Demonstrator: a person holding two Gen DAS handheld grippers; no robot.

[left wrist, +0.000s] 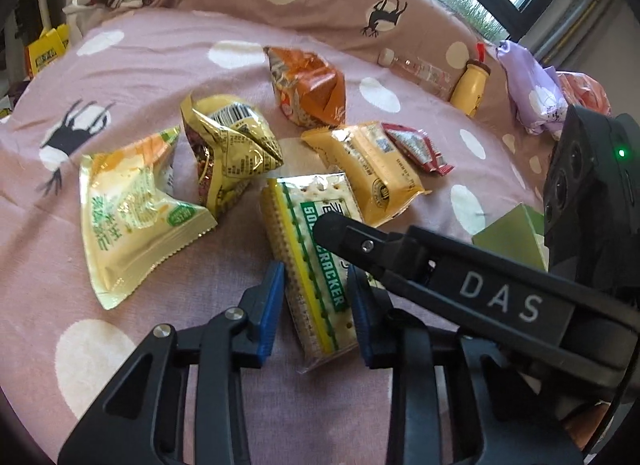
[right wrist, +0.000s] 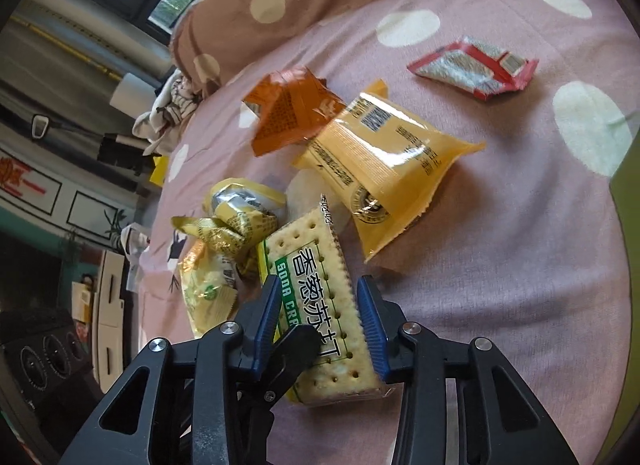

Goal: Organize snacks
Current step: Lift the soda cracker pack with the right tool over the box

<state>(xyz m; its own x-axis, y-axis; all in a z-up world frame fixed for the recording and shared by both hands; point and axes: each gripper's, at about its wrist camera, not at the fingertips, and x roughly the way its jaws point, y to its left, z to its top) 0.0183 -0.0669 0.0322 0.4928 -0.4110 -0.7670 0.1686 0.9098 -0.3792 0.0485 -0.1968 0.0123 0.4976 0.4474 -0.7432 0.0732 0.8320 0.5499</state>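
- Plainly, the soda cracker pack [left wrist: 310, 261] is the centre of things: it lies on the pink spotted bedspread [left wrist: 132, 65], its near end between both pairs of blue pads at once.
- From the left wrist view, the left gripper [left wrist: 316, 305] brackets the pack's near end. The right-hand pad seems to touch the wrapper's edge; the left-hand pad shows a thin gap, so whether the pack is really pinched I cannot tell.
- From the right wrist view, the right gripper [right wrist: 320, 325] straddles the same pack [right wrist: 320, 297], its pads close along either long edge. Here too contact cannot be confirmed. A black finger of the other gripper crosses in front of the wrapper at lower left.
- My reading is that both tools have come to the one pack to hand it over or square it up, hence the crowding.
- Just beside the pack sits the yellow biscuit pack [left wrist: 368, 169], touching its far corner, with the small red sachet [left wrist: 416, 147] at that pack's far side.
- To the left lie the crumpled gold bag [left wrist: 228, 149] and the pale green-and-yellow bag [left wrist: 136, 209]; the orange bag [left wrist: 308, 85] is further back.
- Well apart, near the pillow edge, lie a clear bottle [left wrist: 420, 69] and a small yellow bottle [left wrist: 472, 83]; a green box [left wrist: 516, 233] shows at the right.
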